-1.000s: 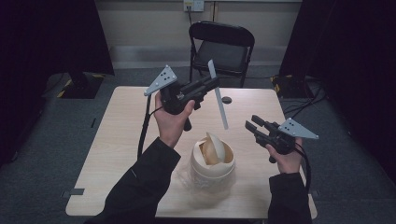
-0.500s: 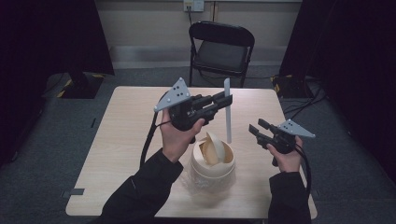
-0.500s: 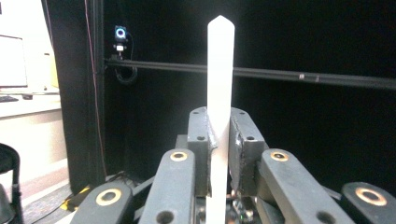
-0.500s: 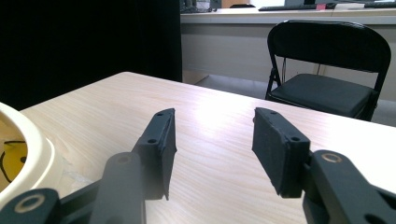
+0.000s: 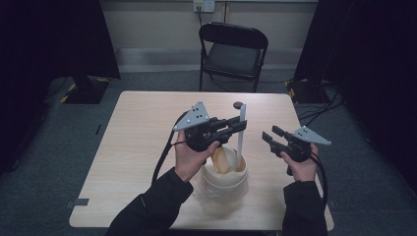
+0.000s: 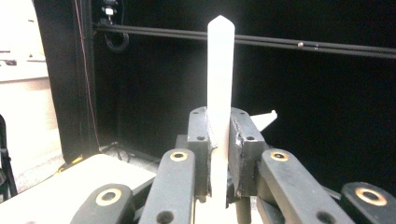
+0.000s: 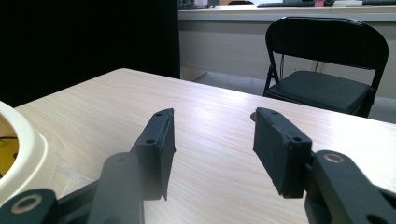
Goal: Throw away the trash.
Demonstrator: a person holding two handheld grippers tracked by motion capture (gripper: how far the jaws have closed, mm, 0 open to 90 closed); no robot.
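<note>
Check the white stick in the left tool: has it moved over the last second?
Yes. The white stick swung from tilted to upright and came down toward the cream jar, held by the left tool.

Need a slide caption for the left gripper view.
Left claw shut on an upright white stick against a dark backdrop.

The table (image 5: 137, 147) is showing a pale wood-grain top with a smooth, faintly sheeny finish. Near its front edge the cream container (image 5: 223, 183) is looking like matt plastic, perhaps ceramic. The white stick (image 6: 220, 93) is appearing as smooth, slightly translucent plastic. The left gripper (image 6: 219, 154) and right gripper (image 7: 212, 140) are showing matt black jaws with brass-coloured rivets. Beyond the far edge, the folding chair (image 5: 233, 49) is presenting black painted metal and a dull padded seat.
</note>
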